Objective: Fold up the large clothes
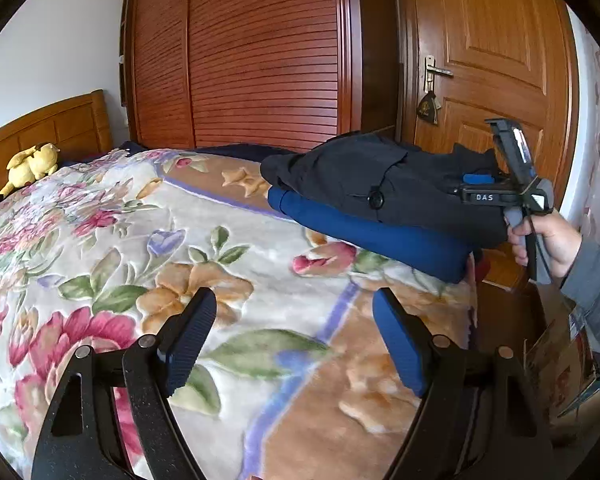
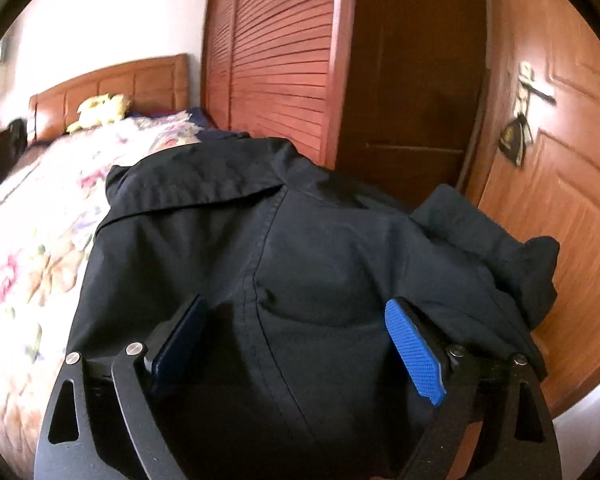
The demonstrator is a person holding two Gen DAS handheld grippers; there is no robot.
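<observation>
Hovering over the bed (image 1: 260, 280): left tool (image 1: 294, 336) points slightly down across the flowered blanket (image 1: 100, 240), jaws spread wide, nothing between the pads, only blanket below them.

Right tool (image 2: 296, 344) sits low over the black jacket (image 2: 320, 248), jaws also spread wide. Jacket cloth lies between and under the fingers; pads are apart from it on both sides, no grip. In the left view the right tool (image 1: 496, 194) shows side-on at the jacket's right end, held by a hand (image 1: 548, 240) wrapped round the grey handle, grey sleeve (image 1: 596, 280) behind it, forearm angled up from lower right.

Jacket is folded and lies on top of a folded blue garment (image 1: 380, 236); the stack is at the far right corner of the bed, close to the edge facing the door (image 1: 488, 52). Yellow plush toy (image 1: 34, 164) is at the headboard (image 1: 48, 128) end, well apart from the stack. Slatted wardrobe (image 1: 240, 52) stands behind the bed.
</observation>
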